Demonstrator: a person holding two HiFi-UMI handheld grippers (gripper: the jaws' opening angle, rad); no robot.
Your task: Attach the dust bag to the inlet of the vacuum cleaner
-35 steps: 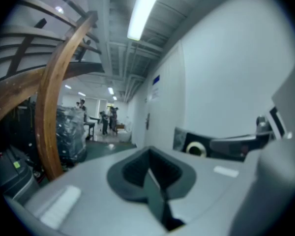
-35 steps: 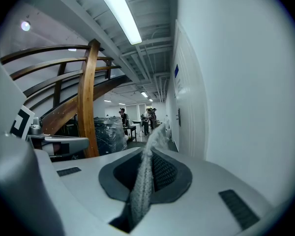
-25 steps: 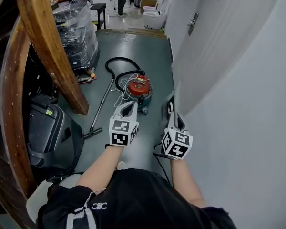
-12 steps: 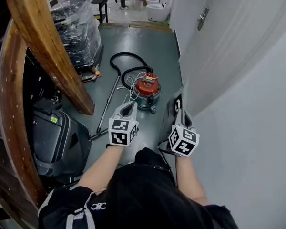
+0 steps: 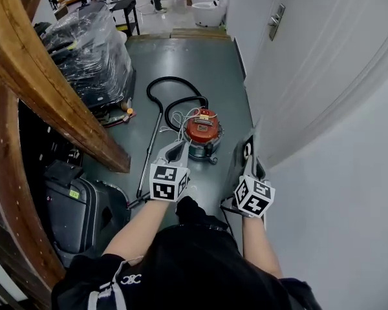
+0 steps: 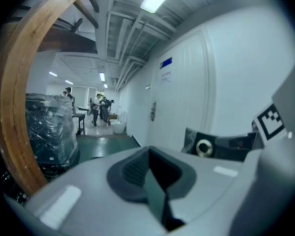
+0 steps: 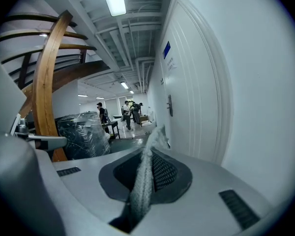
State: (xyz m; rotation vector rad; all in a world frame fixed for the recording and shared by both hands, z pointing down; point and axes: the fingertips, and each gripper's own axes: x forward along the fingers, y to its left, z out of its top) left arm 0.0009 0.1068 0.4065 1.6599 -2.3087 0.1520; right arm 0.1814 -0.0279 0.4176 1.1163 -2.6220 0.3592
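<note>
The vacuum cleaner [image 5: 202, 129], a round canister with a red top, stands on the dark green floor with its black hose [image 5: 170, 90] looped behind it. In the head view it lies just ahead of both grippers. My right gripper [image 5: 249, 152] is shut on the dust bag [image 5: 248, 148], a grey fabric bag with a dark collar and a pale ring. The bag's fabric edge [image 7: 145, 163] runs up between the right gripper's [image 7: 141, 181] jaws. In the left gripper view the bag's collar [image 6: 205, 147] shows at the right. My left gripper [image 5: 178, 146] [image 6: 156, 186] is shut, nothing in it.
A thick curved wooden beam [image 5: 58, 105] slants across the left. Behind it are a plastic-wrapped stack [image 5: 87, 50] and a black machine [image 5: 84, 215]. A metal wand [image 5: 149, 152] lies on the floor left of the canister. A white wall and door [image 5: 304, 63] close the right side. People stand far back.
Both grippers have moved forward and lower toward the vacuum cleaner, which now sits closer to them in the head view. The dust bag stays in the right gripper.
</note>
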